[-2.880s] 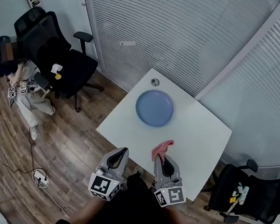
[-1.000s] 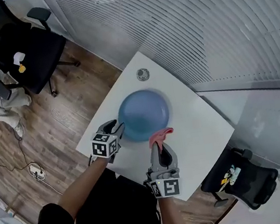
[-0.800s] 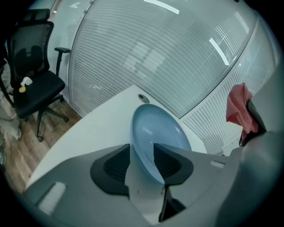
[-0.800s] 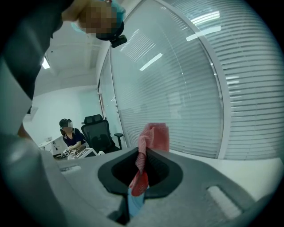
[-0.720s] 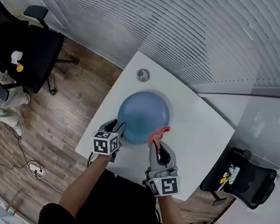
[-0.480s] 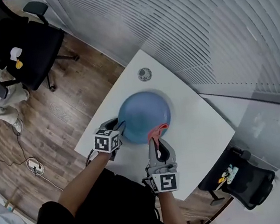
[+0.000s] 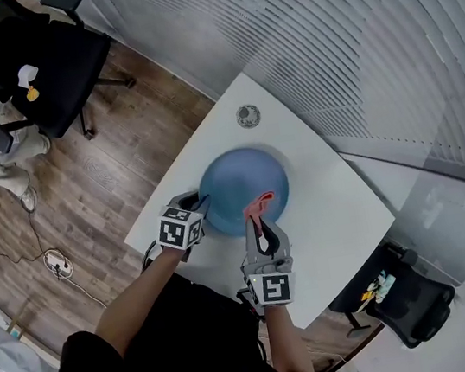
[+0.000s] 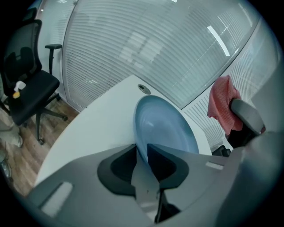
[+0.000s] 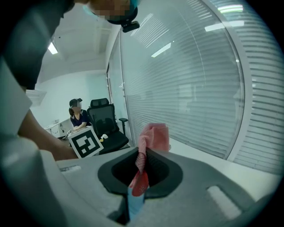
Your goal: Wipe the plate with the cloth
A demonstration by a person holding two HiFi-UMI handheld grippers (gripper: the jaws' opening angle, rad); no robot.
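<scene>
Left gripper (image 8: 143, 153) fingers, just closing, clamp the plate (image 7: 240, 179) rim; right gripper (image 9: 141, 166) fingers pinch the cloth (image 9: 154, 136) over it, chair (image 7: 43, 66) behind

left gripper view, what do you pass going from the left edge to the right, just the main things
black office chair → blue plate → pink cloth

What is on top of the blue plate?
The pink cloth, held by the right gripper, hangs over the near edge of the plate. Whether it touches cannot be told; the plate beneath it is covered.
</scene>
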